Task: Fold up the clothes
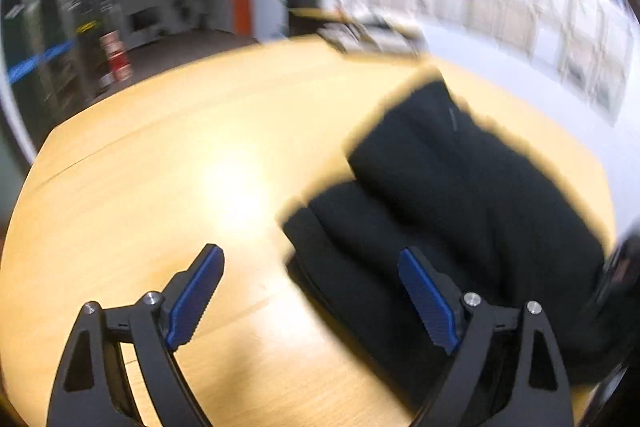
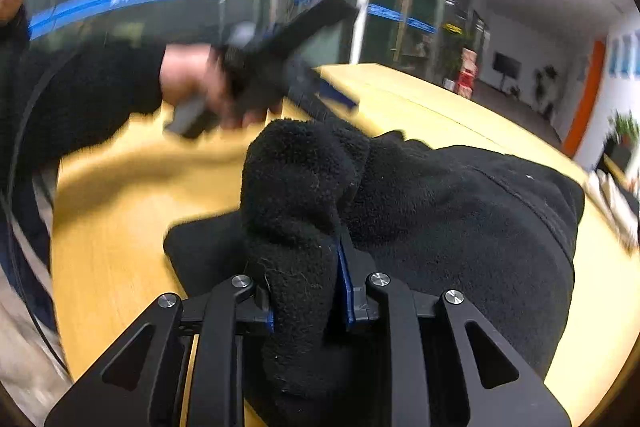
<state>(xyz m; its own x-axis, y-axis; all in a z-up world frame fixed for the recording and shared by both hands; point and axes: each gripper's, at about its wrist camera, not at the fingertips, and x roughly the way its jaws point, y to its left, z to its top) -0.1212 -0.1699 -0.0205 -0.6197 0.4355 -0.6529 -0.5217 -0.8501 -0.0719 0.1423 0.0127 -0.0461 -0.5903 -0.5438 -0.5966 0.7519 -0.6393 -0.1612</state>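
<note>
Black fleece garment (image 2: 460, 227) on wooden table (image 1: 140, 187); right gripper (image 2: 308, 291) clamps a bunched fold, left gripper (image 1: 312, 291) wide apart, holding nothing.

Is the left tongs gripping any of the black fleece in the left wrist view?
No: the left tongs stand wide open above the wooden table, with nothing between them and the black fleece garment lying beyond.

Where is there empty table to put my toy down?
Bare table lies left of the black fleece, out to the far edge, under the open left gripper. The right side is crowded: fleece covers it, and the right gripper pinches a bunch.
</note>
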